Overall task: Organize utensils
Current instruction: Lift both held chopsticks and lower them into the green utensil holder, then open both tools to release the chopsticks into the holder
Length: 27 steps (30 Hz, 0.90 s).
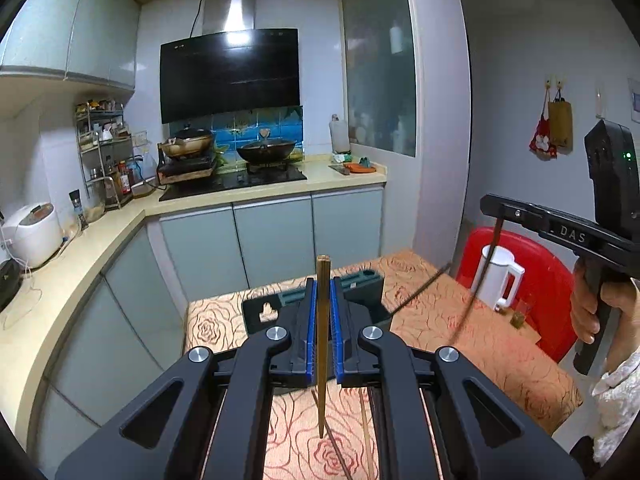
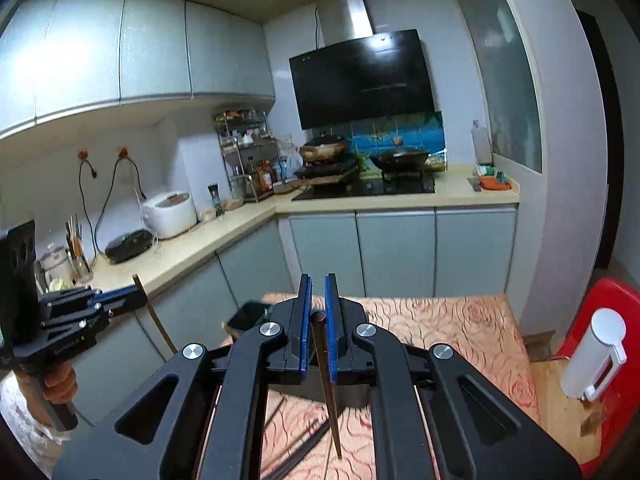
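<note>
My left gripper [image 1: 323, 280] is shut on a light wooden chopstick [image 1: 322, 344] that stands upright between the blue pads, tip down above the table. My right gripper [image 2: 318, 280] is shut on a dark chopstick [image 2: 326, 380], also held upright with its tip down. The right gripper also shows in the left wrist view [image 1: 492, 206], with the dark chopstick [image 1: 486, 260] hanging from it. The left gripper shows in the right wrist view [image 2: 138, 294]. A dark utensil holder [image 1: 360, 284] stands on the table behind the left gripper. More dark chopsticks [image 2: 304, 448] lie on the tablecloth.
The table has a rose-patterned cloth [image 1: 460, 332]. A white kettle [image 1: 498, 276] stands at its right side before a red chair [image 1: 532, 276]. A kitchen counter [image 1: 80, 264] with a rice cooker [image 1: 34, 232] runs along the left. The stove with a wok [image 1: 266, 152] is at the back.
</note>
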Available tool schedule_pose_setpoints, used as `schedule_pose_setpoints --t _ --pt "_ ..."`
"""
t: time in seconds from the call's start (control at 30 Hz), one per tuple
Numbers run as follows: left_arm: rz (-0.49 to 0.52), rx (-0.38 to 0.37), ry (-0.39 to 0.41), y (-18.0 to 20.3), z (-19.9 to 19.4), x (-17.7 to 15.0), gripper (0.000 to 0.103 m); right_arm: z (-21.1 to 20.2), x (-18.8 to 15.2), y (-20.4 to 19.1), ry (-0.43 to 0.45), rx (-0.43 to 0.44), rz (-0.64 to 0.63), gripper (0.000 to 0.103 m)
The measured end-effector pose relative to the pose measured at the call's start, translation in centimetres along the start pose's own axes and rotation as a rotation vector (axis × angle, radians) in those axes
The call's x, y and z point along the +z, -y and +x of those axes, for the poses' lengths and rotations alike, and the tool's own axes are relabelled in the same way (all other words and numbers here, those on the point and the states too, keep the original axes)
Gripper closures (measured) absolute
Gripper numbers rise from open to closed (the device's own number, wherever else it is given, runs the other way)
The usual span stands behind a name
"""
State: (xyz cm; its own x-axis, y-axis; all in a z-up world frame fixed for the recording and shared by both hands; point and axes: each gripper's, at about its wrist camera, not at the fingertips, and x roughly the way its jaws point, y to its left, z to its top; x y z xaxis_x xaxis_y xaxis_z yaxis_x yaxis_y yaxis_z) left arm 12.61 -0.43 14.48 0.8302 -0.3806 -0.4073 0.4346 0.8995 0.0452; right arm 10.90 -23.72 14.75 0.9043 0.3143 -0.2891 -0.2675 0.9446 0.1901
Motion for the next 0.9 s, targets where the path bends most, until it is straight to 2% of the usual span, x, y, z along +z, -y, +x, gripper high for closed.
schedule_pose_setpoints --t 0.3,0.9 --pt "0.004 0.018 0.014 0.1 2.4 5.0 0.097 4.3 4.3 0.2 0.021 -0.024 0.003 0.095" --pt "-0.054 0.073 0.028 -0.8 8.9 9.6 0.097 10.2 6.4 0.8 0.045 -0.026 0.049 0.095"
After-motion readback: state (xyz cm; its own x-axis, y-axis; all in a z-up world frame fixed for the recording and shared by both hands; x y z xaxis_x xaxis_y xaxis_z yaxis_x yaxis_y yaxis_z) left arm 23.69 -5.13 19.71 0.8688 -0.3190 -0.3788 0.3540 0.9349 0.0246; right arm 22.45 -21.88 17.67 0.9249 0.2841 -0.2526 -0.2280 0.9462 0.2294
